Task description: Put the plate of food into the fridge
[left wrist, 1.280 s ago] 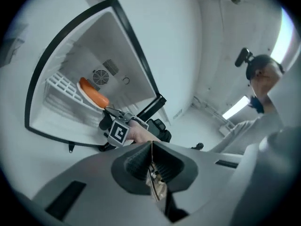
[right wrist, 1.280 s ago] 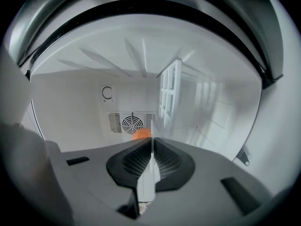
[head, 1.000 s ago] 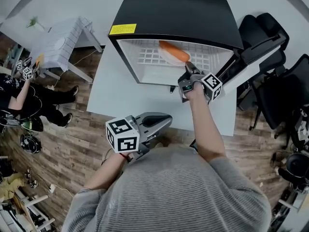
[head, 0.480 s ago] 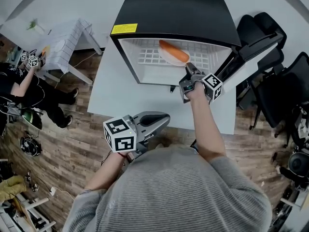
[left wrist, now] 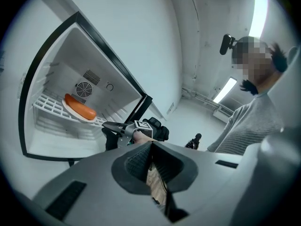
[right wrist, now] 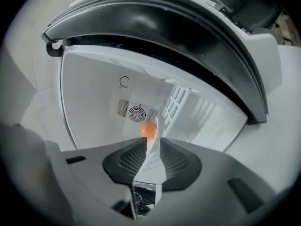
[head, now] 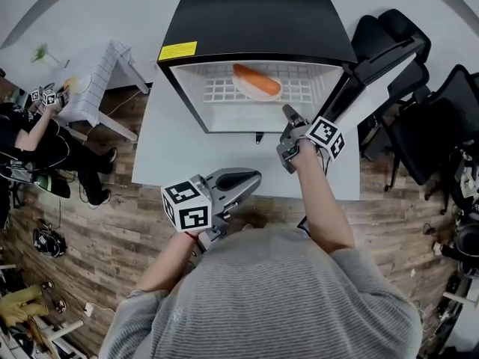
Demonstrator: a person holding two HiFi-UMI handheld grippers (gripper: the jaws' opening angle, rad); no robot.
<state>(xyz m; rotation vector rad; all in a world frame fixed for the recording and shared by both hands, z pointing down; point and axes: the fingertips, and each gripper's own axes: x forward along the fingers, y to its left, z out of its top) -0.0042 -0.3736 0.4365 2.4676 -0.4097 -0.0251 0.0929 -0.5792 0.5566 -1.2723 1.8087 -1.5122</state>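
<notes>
Plate of food (head: 257,84) on fridge shelf (head: 221,90), apart from right claw (head: 288,122) (jaws parted).

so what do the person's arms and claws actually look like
The left claw and right claw are grey moulded shells with dark ribbed pads, each carrying a white cube with black square markers. The person wears a grey ribbed jumper, sleeves pushed up.
</notes>
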